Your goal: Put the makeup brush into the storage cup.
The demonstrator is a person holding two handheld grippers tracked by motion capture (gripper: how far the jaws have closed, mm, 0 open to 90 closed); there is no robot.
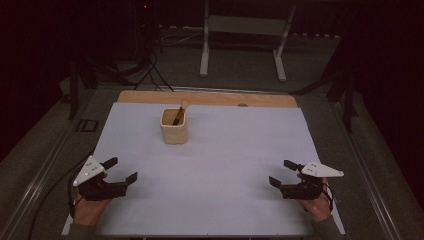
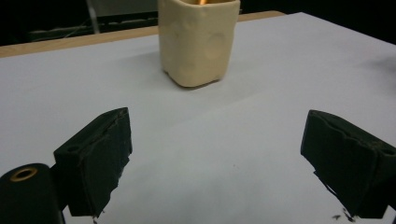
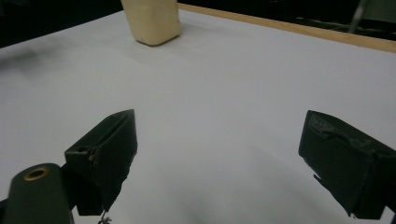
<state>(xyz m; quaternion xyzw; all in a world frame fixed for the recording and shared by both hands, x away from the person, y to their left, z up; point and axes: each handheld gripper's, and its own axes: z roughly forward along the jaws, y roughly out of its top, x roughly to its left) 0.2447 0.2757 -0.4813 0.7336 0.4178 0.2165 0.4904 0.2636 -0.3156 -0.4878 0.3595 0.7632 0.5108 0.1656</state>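
Table [image 1: 210, 190] from above: your left gripper [image 1: 122, 170] and right gripper [image 1: 282, 172] rest at the near corners, jaws spread, empty. The cream cup [image 1: 173, 127] stands far-centre, a brush [image 1: 181, 111] leaning inside. Left gripper view: cup [image 2: 198, 42] ahead, well apart. Right gripper view: cup [image 3: 152, 21] far left.

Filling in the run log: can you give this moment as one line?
left gripper: open, empty | right gripper: open, empty | cup: upright, brush inside | mat: grippers at near corners
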